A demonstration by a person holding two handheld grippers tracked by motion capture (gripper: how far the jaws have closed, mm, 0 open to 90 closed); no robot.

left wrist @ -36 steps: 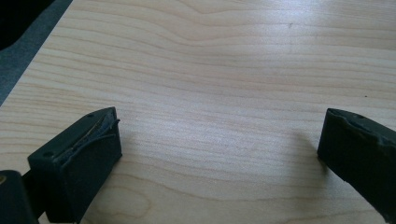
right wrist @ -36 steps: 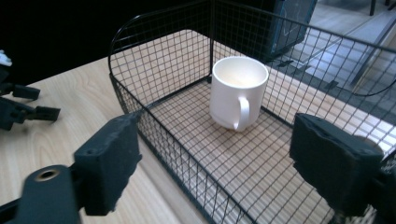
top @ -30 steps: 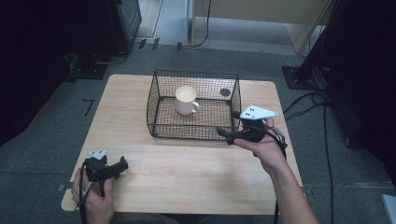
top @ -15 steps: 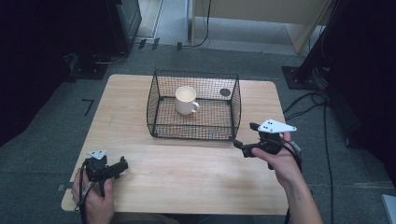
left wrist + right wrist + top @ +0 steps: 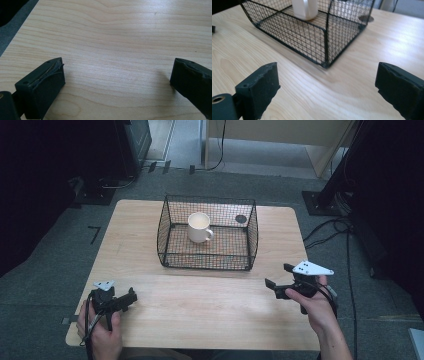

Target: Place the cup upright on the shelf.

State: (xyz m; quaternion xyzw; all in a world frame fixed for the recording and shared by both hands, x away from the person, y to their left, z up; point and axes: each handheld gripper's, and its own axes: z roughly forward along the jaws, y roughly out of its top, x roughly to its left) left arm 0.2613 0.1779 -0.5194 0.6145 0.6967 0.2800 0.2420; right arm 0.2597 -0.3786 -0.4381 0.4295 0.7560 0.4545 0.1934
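A black wire basket (image 5: pixel 210 256) stands at the middle back of the wooden table (image 5: pixel 210 312), with a white mug (image 5: pixel 199 227) upright inside it. My right gripper (image 5: pixel 278 275) hovers over the table's right front, apart from the basket's front right corner. Its jaws have just been opening and stand open with nothing between them. In the right gripper view that gripper (image 5: pixel 327 85) faces the basket (image 5: pixel 324 40) and the mug (image 5: pixel 304 8). My left gripper (image 5: pixel 131 296) rests at the front left corner, open over bare wood (image 5: pixel 117 80).
A dark round disc (image 5: pixel 241 219) sits in the tabletop behind the basket's right side. Cables (image 5: pixel 330 227) lie on the floor to the right. Black stands and equipment ring the table's far side.
My right gripper has moved away from the basket's front right corner, to the right, toward the person and lower. The left gripper has stayed still.
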